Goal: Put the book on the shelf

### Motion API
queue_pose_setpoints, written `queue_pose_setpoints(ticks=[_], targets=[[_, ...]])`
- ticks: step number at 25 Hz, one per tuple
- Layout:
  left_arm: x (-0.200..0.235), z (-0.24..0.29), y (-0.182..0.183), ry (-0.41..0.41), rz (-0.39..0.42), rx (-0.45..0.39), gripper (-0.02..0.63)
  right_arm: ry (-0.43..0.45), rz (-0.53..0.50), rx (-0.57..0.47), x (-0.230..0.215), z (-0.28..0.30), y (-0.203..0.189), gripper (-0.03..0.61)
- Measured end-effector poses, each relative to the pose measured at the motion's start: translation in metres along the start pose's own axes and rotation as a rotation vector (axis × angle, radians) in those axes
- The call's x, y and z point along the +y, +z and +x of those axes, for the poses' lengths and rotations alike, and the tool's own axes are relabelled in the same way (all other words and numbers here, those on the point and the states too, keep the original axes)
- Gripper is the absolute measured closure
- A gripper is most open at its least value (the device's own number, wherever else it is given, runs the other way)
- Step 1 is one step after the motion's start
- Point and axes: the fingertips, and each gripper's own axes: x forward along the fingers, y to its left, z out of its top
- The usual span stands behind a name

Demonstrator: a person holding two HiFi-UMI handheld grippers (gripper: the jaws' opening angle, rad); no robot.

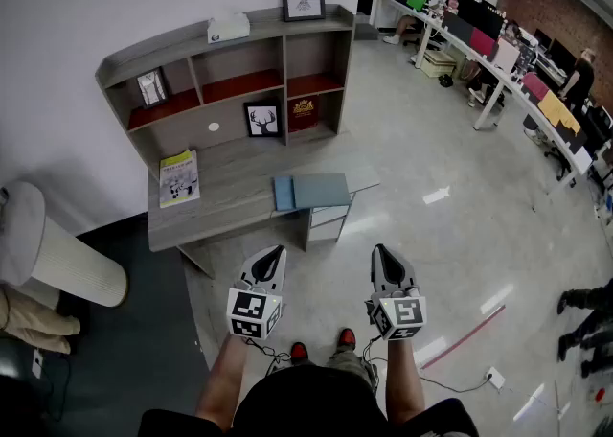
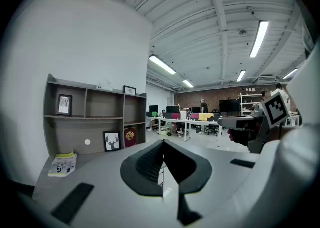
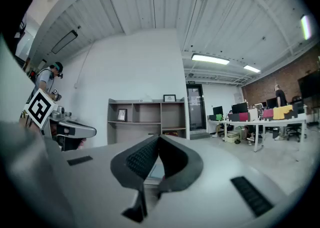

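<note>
The shelf [image 1: 172, 46] and the worktop [image 1: 239, 181] look like matt grey wood. The floor [image 1: 431, 157] is smooth and glossy. The book [image 1: 311, 191] has a matt cover.

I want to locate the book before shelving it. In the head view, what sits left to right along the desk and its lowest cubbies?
Yellow-green magazine → white round dot → deer picture → dark red plaque. The blue book overlaps the last two sideways, so it is left out.

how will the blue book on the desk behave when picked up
The blue book lies flat with straight edges, so probably stiff. It looks thin, so likely light. Flat near the desk edge, a push would likely slide it.
</note>
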Motion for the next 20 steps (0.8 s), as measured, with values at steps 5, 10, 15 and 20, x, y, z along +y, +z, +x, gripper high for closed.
queue_pose_setpoints(ticks=[5, 10, 15, 20], targets=[[-0.0003, 0.0011, 0.0004, -0.001, -0.001, -0.002, 0.606, 0.0, -0.002, -0.001, 0.0009, 0.0005, 0.0002, 0.549], [0.0005, 0.0015, 0.0015, -0.003, -0.004, -0.002, 0.606, 0.009, 0.008, -0.001, 0.0032, 0.0009, 0.0001, 0.549], [-0.0006, 0.0037, 0.0017, -0.012, -0.003, -0.005, 0.606, 0.022, -0.005, 0.0, 0.0049, 0.0027, 0.001, 0.549], [0.0027, 0.0072, -0.0003, -0.007, -0.014, -0.004, 0.606, 0.025, -0.036, 0.029, 0.0066, 0.0066, -0.0063, 0.549]])
